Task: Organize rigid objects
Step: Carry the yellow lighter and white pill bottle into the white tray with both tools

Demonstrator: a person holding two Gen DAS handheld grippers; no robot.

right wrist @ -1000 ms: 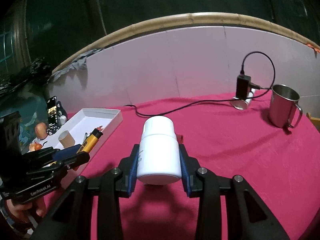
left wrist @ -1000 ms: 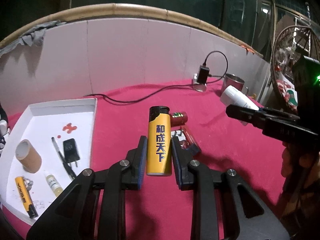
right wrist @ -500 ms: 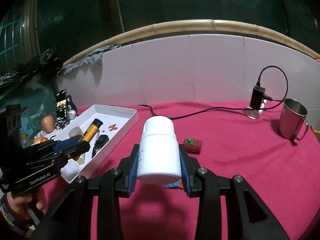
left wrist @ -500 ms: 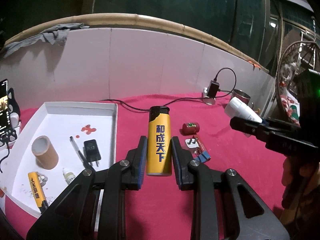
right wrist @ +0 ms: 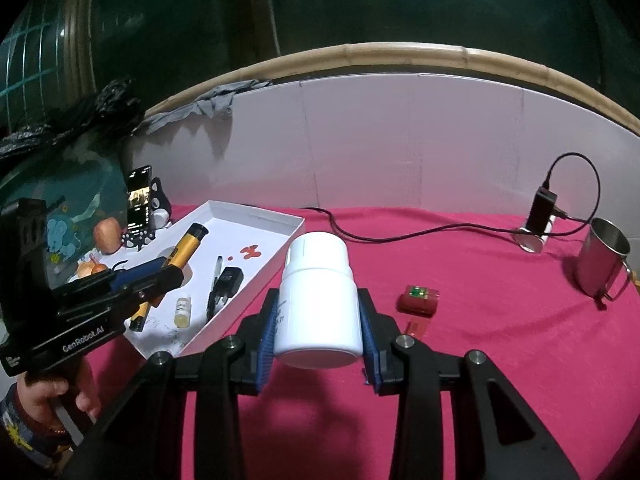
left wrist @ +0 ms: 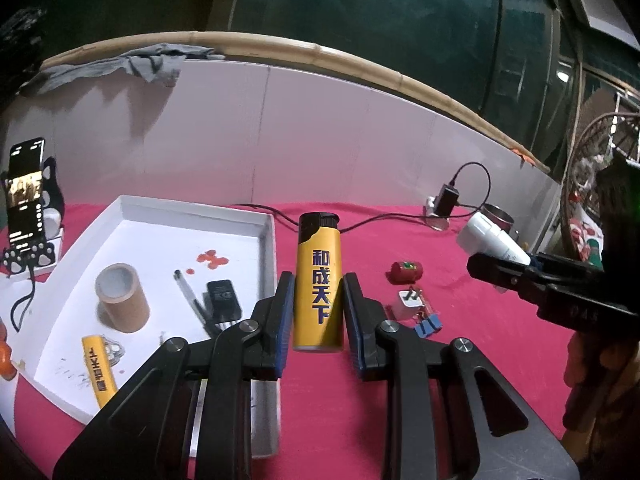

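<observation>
**Both tongs loaded: lighter on the left, bottle on the right**

So the left gripper (left wrist: 319, 312) is clamped on a yellow lighter (left wrist: 319, 282), black cap pointing up, blue characters running down its side. The blue pads squeeze it from both sides and it stands pretty much upright between them, lifted off the pink tablecloth (left wrist: 460, 360) just beside the right wall of the white tray (left wrist: 269, 248).

The right gripper (right wrist: 319, 320) is closed around a white plastic bottle (right wrist: 318, 300), cap end pointing away from the camera, base toward it. It's held above the cloth, just right of the tray's near corner.

Already in the tray: a cardboard tube (left wrist: 122, 297) standing on end, a pen (left wrist: 190, 294), a black charger plug (left wrist: 223, 298), a second yellow lighter (left wrist: 99, 370) lying flat near the front, and a small vial (right wrist: 183, 309). There are red blotches (left wrist: 211, 258) on the tray floor; paint or stickers, can't tell at this sharpness.

Loose on the cloth to the right of the tray: a small red box (right wrist: 417, 299), a white plug adapter (left wrist: 409, 301) and a blue clip (left wrist: 428, 326) close together. Further back there's a steel mug (right wrist: 602, 266) and a black charger (right wrist: 541, 208) with its cable trailing across the table. A phone (left wrist: 25, 192) sits on a stand left of the tray.
</observation>
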